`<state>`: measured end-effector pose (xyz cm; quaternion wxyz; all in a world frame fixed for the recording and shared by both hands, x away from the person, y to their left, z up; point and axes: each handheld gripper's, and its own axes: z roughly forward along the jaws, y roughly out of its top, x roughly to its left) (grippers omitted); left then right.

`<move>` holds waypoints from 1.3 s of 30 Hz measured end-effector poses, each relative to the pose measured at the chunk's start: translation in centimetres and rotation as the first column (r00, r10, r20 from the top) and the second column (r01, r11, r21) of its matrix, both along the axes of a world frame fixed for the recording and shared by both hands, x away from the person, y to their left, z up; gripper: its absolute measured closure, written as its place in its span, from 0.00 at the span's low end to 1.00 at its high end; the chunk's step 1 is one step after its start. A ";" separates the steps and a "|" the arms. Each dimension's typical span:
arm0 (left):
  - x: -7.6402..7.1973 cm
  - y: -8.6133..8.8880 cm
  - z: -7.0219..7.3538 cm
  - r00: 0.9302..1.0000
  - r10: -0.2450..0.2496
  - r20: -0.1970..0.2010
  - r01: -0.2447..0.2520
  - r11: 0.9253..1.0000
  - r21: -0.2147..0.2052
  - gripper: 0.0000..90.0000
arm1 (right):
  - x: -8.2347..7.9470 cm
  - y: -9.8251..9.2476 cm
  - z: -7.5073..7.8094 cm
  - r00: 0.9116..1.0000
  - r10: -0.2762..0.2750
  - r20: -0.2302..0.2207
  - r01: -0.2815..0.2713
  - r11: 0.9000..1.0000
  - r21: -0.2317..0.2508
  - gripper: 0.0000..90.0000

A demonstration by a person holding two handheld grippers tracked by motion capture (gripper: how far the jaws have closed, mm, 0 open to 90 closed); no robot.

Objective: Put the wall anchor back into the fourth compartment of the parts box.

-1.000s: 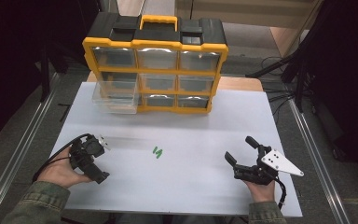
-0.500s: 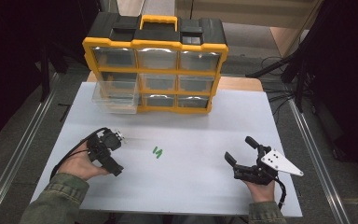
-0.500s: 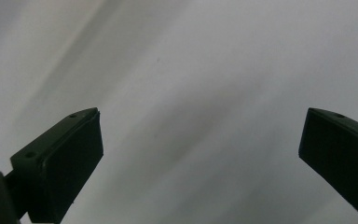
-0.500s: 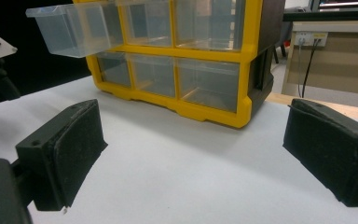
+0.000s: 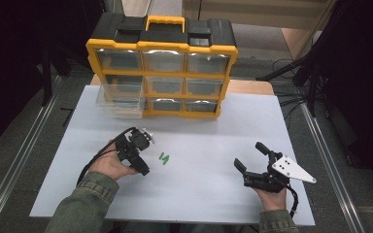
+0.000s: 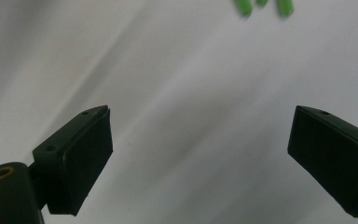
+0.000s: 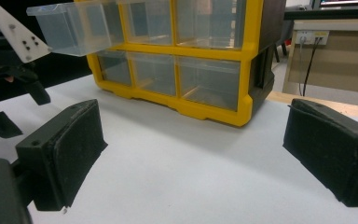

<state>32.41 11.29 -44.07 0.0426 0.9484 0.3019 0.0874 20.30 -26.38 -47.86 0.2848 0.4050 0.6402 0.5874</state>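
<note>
Several small green pieces (image 5: 164, 158) lie in a cluster on the white board (image 5: 199, 199); they also show at the top edge of the left gripper view as green pieces (image 6: 261, 5). My left gripper (image 5: 143, 154) hovers just left of them, pointing down at the board. The left gripper (image 6: 200, 154) is open; its jaws have just been closing a little and nothing is between them. At the board's right side my right gripper (image 5: 248, 155) rests in the hand. In its own view the right gripper (image 7: 191, 154) stands wide open and holds nothing.
A yellow and black drawer organizer (image 5: 162, 68) stands at the board's far edge, shown again as the organizer (image 7: 182, 60). One clear drawer (image 5: 121, 99) at its lower left is pulled out, seen too as the drawer (image 7: 70, 25). Metal rails run along both sides.
The left hand has carried its gripper to the right across the board, close to the green pieces. The right hand and gripper have kept still.
</note>
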 end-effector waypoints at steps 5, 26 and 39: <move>1.0 -1.7 -0.5 1.000 0.019 -0.018 -0.019 1.000 0.005 0.07 | 0.0 0.0 0.0 1.000 0.002 0.000 -0.002 1.000 0.003 0.06; 4.3 -4.5 -1.5 0.987 0.156 -0.038 -0.158 0.986 -0.051 0.34 | -0.1 -0.2 -0.1 1.000 0.007 -0.007 -0.007 1.000 0.005 0.06; 4.7 -5.0 -2.2 0.980 0.194 -0.047 -0.195 0.981 -0.014 0.42 | -0.1 -0.3 -0.1 1.000 0.006 -0.003 -0.006 1.000 0.012 0.06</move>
